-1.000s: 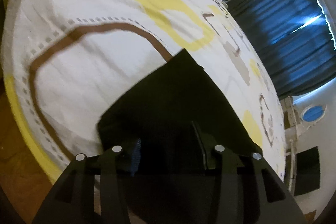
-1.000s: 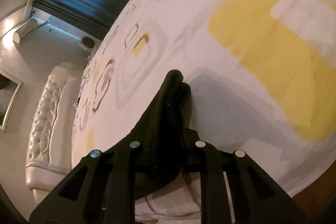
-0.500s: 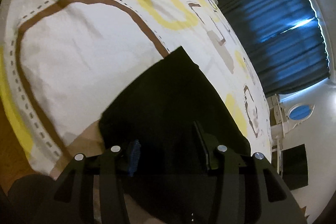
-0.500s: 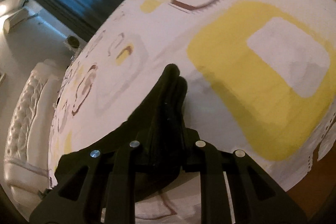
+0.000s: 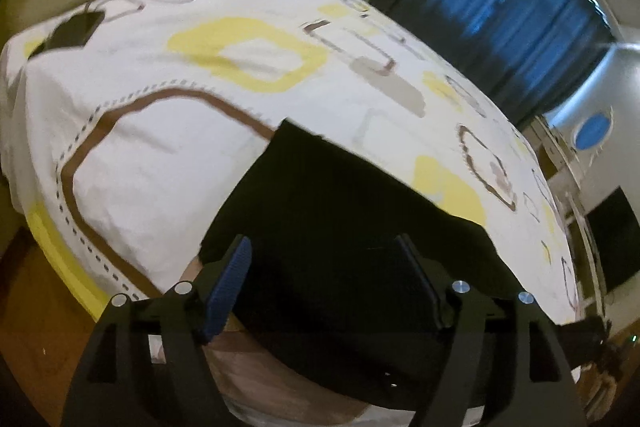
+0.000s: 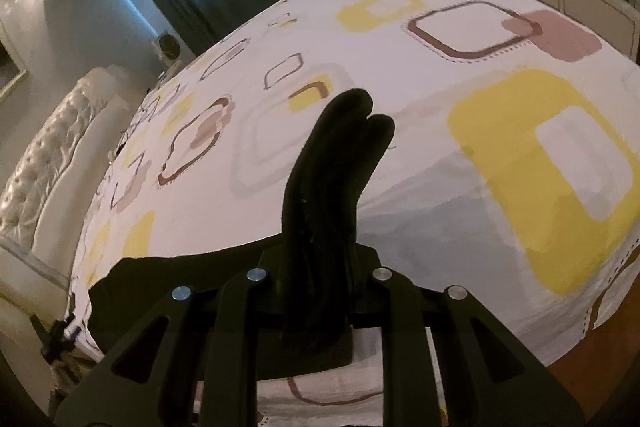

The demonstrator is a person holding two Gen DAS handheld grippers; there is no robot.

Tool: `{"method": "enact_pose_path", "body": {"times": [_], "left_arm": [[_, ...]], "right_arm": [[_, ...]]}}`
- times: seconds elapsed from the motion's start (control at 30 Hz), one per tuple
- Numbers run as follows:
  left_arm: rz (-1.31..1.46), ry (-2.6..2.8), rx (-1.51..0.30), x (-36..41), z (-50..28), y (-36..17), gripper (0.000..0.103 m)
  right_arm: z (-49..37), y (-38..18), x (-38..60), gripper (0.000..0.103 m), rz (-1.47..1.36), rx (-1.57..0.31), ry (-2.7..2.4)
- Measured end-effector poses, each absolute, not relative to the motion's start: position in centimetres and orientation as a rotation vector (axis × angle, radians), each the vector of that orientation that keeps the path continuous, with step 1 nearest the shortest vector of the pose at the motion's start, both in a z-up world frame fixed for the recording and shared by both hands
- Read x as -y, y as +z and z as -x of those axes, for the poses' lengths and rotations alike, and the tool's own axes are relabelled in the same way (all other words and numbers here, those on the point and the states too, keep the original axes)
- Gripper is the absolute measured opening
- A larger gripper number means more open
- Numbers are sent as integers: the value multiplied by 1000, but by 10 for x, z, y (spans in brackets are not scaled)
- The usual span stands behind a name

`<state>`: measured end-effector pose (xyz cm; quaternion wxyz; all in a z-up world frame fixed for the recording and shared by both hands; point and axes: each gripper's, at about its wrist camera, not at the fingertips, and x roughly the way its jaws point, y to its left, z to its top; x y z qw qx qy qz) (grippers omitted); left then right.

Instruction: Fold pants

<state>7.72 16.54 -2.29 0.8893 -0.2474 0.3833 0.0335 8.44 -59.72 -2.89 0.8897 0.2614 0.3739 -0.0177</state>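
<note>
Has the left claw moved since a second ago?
Yes. The left claw has backed away from the brown printed loop, jaws just opening wide over the black pants, no longer pinching them.

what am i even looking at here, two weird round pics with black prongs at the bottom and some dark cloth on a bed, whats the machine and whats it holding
There is no robot. A person holds a hand-held two-finger gripper in each hand, and a fisheye camera on each one looks forward along its fingers, which bends the room round. The black prongs at the bottom of each picture are the gripper itself.

One picture is taken from the left gripper. Its jaws have just been opening and now stand apart over the black pants, gripping nothing.

The other is taken from the right gripper. It is shut on a bunched fold of the same pants, which sticks up between the fingers.

Underneath is a bed with a white patterned cover; blue curtains hang behind.
</note>
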Motion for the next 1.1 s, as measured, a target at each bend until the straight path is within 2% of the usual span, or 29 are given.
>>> {"method": "enact_pose_path", "body": {"times": [0.2,0.6,1.1], "left_arm": [[500,44,-772,-160,-77,-16,77],[521,-13,-878,-139,-88,-50,77],[555,-45,-903,-137,-88,-66,77]], "right_arm": [[-83,-19,565,17,-489,-781,-14],[-96,-5,483,17,-391,-796,74],[-123,-33,401,18,-331,-879,155]]}}
